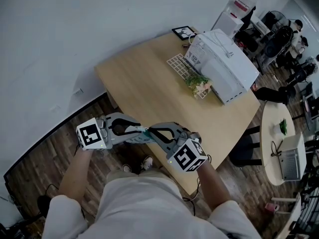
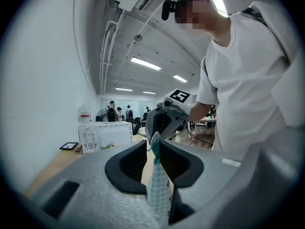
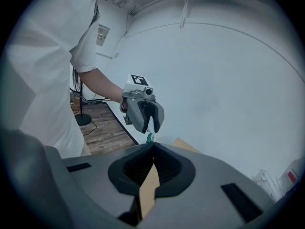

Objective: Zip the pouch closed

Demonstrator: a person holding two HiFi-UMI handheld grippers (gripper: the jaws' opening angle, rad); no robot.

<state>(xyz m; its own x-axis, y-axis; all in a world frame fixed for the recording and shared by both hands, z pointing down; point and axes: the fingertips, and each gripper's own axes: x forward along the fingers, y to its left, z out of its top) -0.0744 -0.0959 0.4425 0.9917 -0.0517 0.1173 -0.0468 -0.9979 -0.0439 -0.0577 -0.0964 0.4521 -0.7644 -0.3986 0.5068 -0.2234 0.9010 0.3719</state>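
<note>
In the head view I hold both grippers tip to tip over the near edge of the wooden table (image 1: 149, 83). A small white-and-teal patterned pouch (image 1: 135, 139) hangs between them. In the left gripper view the pouch (image 2: 158, 194) runs up between the jaws of my left gripper (image 2: 155, 144). Those jaws stand slightly apart, with the pads loose around the fabric. My right gripper (image 3: 151, 144) is shut, and the pouch's teal zipper pull (image 3: 149, 138) is pinched at its tips. The left gripper (image 3: 150, 128) faces it, almost touching.
A white box-shaped appliance (image 1: 224, 66), a white rack with a small bunch of flowers (image 1: 199, 85) and a black picture frame (image 1: 183, 32) sit on the far half of the table. A round white table (image 1: 279, 133) stands to the right. People and chairs are farther back.
</note>
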